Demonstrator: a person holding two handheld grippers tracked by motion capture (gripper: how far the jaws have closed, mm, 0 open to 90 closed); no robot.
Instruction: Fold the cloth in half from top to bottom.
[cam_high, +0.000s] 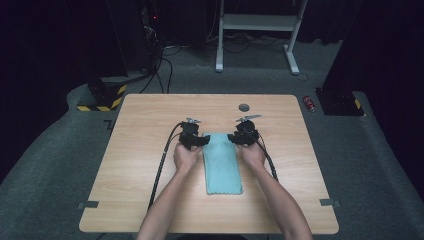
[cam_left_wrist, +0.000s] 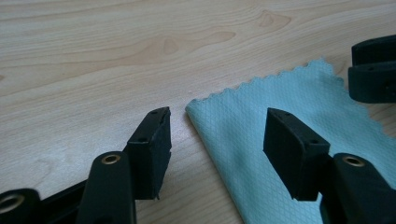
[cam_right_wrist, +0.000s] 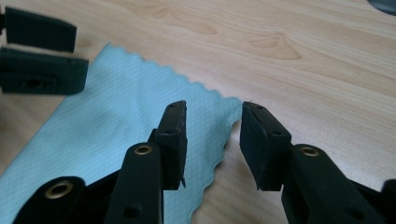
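Cloth (cam_high: 222, 163) is lying flat in the middle of the wooden table (cam_high: 145, 165), a light teal microfibre piece folded into a long strip running away from the person, with zigzag-cut edges. Both grippers are sitting right at its far end, one at each corner.

Left gripper (cam_high: 199, 140) is hanging at the far left corner, and the left gripper view is showing it pretty clearly: its jaws are standing spread apart, one over bare wood and the other over the cloth, with the corner of the cloth (cam_left_wrist: 299, 130) lying in the gap between them. Nothing is getting pinched there, the pads aren't pressing on the fabric.

Right gripper (cam_high: 234, 137) is doing the mirror thing at the far right corner. In the right gripper view its jaws are standing apart too, one pad over the cloth (cam_right_wrist: 107, 121) and the other just past the scalloped edge above the wood, with the corner sitting in the gap. No squeeze on the fabric that I can see.

Each gripper view is also catching the other gripper's black jaw tips at the opposite corner. Person's hands are holding both tools, forearms coming in from the near edge, and a black cable (cam_high: 162, 165) is trailing back off the left gripper. Small dark round thing (cam_high: 244, 107) is sitting on the table beyond the cloth, well apart from it.
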